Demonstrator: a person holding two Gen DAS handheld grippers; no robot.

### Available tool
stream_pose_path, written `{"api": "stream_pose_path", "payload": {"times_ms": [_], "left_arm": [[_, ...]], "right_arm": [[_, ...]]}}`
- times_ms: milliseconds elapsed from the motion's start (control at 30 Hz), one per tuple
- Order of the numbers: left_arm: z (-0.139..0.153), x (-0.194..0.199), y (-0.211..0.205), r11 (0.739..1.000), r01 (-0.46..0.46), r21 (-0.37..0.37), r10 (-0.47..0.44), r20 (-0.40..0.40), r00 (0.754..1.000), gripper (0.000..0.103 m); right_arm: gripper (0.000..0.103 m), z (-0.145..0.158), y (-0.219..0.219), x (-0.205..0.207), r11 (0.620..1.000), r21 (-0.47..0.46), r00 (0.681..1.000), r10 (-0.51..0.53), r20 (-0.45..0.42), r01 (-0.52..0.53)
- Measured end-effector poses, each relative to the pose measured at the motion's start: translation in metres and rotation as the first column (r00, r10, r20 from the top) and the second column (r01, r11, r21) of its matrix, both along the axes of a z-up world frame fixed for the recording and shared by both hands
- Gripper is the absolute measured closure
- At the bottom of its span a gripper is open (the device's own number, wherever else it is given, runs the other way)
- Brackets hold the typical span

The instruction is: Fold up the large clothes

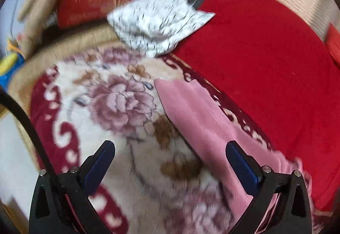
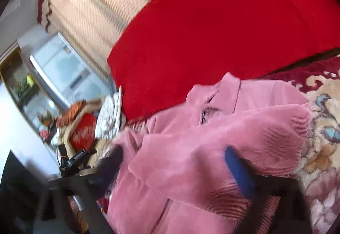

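**Pink corduroy garment on a floral blanket, both tools apart**

We see the left tool (image 1: 170, 154) with its two blue-padded fingers (image 1: 242, 165) spread wide and nothing between them; below it lies the floral blanket (image 1: 119, 106), cream with mauve blossoms and a dark red scrolled border. We note that the right-hand finger stands over the edge of the pink corduroy garment (image 1: 197, 119), which runs as a folded strip from mid-frame toward the lower right; whether that finger touches the cloth we cannot tell. Beyond the blanket we see a red cover (image 1: 265, 53) and, at its near corner, a crumpled white speckled cloth (image 1: 157, 21). A red cushion (image 1: 95, 2) sits in a beige surround at upper left. A black cable (image 1: 23, 119) crosses the left margin.

In the right wrist view we see the right tool (image 2: 176, 161), blurred, with its fingers standing wide apart over the pink corduroy garment (image 2: 212, 134), not clamped on it. The garment lies bunched in thick folds, its collar (image 2: 231, 89) toward the red cover (image 2: 223, 21), a fold across its middle. To its right we see the floral blanket (image 2: 323, 127). A striped beige curtain (image 2: 93, 2) hangs at upper left beside a window (image 2: 63, 70), and the white speckled cloth (image 2: 110, 115) lies at the left of the red cover.
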State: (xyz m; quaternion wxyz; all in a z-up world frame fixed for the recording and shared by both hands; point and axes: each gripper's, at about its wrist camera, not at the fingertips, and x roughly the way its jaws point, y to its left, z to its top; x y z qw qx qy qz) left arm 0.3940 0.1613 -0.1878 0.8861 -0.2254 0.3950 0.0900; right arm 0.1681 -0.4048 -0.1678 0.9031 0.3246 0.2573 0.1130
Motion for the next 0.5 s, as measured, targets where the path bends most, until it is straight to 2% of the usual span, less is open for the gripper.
{"api": "stream_pose_path", "payload": {"times_ms": [67, 133, 167, 200, 267, 333, 400, 433, 500], "left_arm": [[-0.014, 0.022, 0.013, 0.995, -0.036, -0.097, 0.031, -0.048, 0.998, 0.0], [-0.031, 0.038, 0.018, 0.977, -0.049, -0.208, 0.036, -0.067, 0.997, 0.0], [-0.038, 0.045, 0.019, 0.968, -0.062, -0.245, 0.041, -0.088, 0.995, 0.006], [-0.046, 0.049, 0.019, 0.955, -0.087, -0.282, 0.061, -0.099, 0.993, 0.023], [-0.059, 0.061, 0.017, 0.933, -0.097, -0.346, 0.07, -0.089, 0.994, 0.038], [-0.067, 0.075, 0.011, 0.943, -0.095, -0.32, 0.058, -0.124, 0.991, 0.051], [-0.071, 0.084, 0.008, 0.951, -0.096, -0.294, 0.062, -0.122, 0.991, 0.084], [-0.071, 0.085, 0.008, 0.951, -0.091, -0.294, 0.058, -0.12, 0.991, 0.091], [-0.061, 0.085, 0.004, 0.958, -0.082, -0.274, 0.054, -0.107, 0.993, 0.1]], "right_arm": [[0.005, 0.005, -0.001, -0.003, 1.0, -0.025, 1.0, -0.002, 0.007, 0.002], [0.005, 0.005, -0.001, -0.005, 0.999, -0.046, 1.0, -0.007, 0.014, 0.008], [0.005, 0.005, -0.005, -0.009, 0.999, -0.048, 1.0, -0.011, 0.017, 0.011], [0.005, 0.005, -0.005, -0.009, 0.999, -0.049, 1.0, -0.012, 0.02, 0.013], [0.009, 0.004, -0.008, -0.01, 0.998, -0.054, 1.0, -0.018, 0.024, 0.019], [0.018, 0.005, -0.009, -0.01, 0.997, -0.063, 0.999, -0.031, 0.029, 0.033], [0.026, 0.006, -0.015, -0.012, 0.995, -0.079, 0.998, -0.054, 0.017, 0.055], [0.029, 0.005, -0.017, -0.011, 0.994, -0.087, 0.998, -0.066, 0.007, 0.066], [0.043, 0.004, -0.022, -0.01, 0.991, -0.103, 0.996, -0.091, -0.001, 0.09]]}}
